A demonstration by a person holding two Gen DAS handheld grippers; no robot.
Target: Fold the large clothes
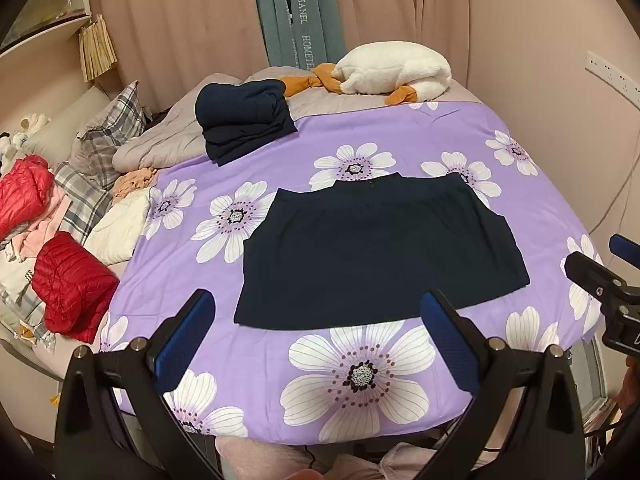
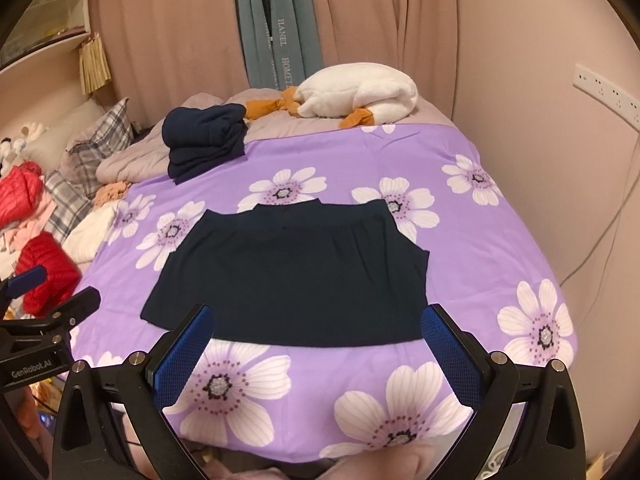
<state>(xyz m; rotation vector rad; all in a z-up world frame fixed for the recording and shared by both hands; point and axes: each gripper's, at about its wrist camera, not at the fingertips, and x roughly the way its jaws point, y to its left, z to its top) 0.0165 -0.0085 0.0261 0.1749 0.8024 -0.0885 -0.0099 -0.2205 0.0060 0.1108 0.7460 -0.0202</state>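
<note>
Presently, one navy garment lies spread flat at the centre of the purple floral bedspread, partly folded into a wide rectangle, collar edge at twelve o'clock, smooth, no sleeves showing. One stack of folded navy clothes sits at eleven o'clock from it, well apart. One white plush goose at twelve o'clock. Two red puffer jackets at nine o'clock. Two grippers: left gripper, fingers spread apart, holding nothing, above the garment's near hem; right gripper, likewise spread wide and empty.
</note>
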